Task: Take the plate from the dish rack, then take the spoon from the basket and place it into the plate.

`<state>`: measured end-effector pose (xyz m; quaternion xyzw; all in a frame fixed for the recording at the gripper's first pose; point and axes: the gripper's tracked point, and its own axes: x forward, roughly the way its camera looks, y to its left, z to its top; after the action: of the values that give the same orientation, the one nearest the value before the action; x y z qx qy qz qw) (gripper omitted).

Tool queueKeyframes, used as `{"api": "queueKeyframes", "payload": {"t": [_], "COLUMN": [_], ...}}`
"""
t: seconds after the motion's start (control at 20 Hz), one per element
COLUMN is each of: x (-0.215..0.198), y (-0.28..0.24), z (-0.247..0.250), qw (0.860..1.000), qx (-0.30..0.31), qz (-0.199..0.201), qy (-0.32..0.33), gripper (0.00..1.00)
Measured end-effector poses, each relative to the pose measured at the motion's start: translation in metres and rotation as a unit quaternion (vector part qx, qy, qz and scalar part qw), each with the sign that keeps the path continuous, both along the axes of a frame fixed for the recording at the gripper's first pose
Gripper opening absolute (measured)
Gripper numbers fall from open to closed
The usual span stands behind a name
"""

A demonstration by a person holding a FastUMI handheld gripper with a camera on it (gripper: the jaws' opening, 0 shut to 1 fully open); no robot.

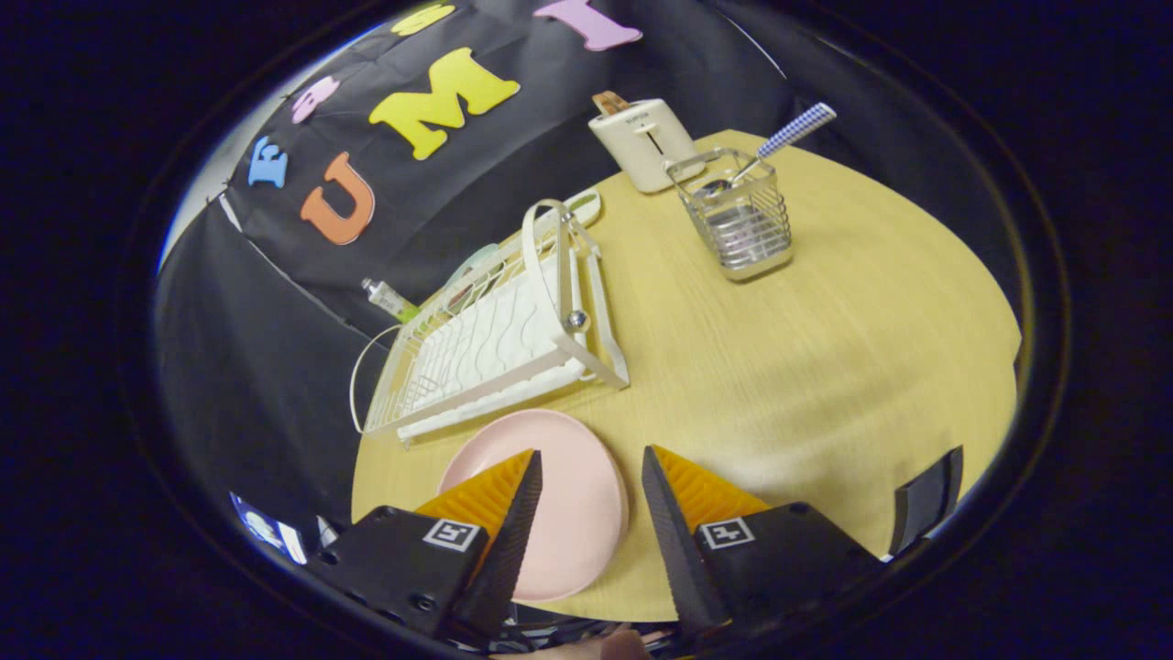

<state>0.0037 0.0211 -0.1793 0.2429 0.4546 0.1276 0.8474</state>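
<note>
A pale pink plate (559, 495) lies flat on the round wooden table (825, 367), just in front of the white dish rack (499, 339). My gripper (591, 463) hovers above the plate's right part with its fingers open and nothing between them. Beyond the fingers, on the far side of the table, stands a wire basket (738, 220). In it leans a spoon (765, 151) with a blue checked handle, its bowl down inside the basket.
A cream toaster (646, 142) stands behind the basket at the table's far edge. A small tube (389, 298) lies beyond the rack by the black cloth wall. A dark object (926, 500) sits at the table's near right edge.
</note>
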Motion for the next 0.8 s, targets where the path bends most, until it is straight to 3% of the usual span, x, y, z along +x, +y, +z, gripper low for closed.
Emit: {"api": "queueKeyframes", "payload": {"t": [0.1, 0.25, 0.5, 0.65, 0.8], "x": [0.004, 0.014, 0.035, 0.047, 0.065], "y": [-0.013, -0.042, -0.108, -0.137, -0.160], "z": [0.009, 0.024, 0.053, 0.063, 0.059], "qw": [0.999, 0.994, 0.960, 0.940, 0.931], "qx": [-0.019, -0.051, -0.147, -0.173, -0.175], "qz": [-0.006, -0.033, -0.088, -0.108, -0.122], "qy": [-0.033, -0.096, -0.222, -0.273, -0.296], "gripper": [0.79, 0.79, 0.84, 0.84, 0.84]}}
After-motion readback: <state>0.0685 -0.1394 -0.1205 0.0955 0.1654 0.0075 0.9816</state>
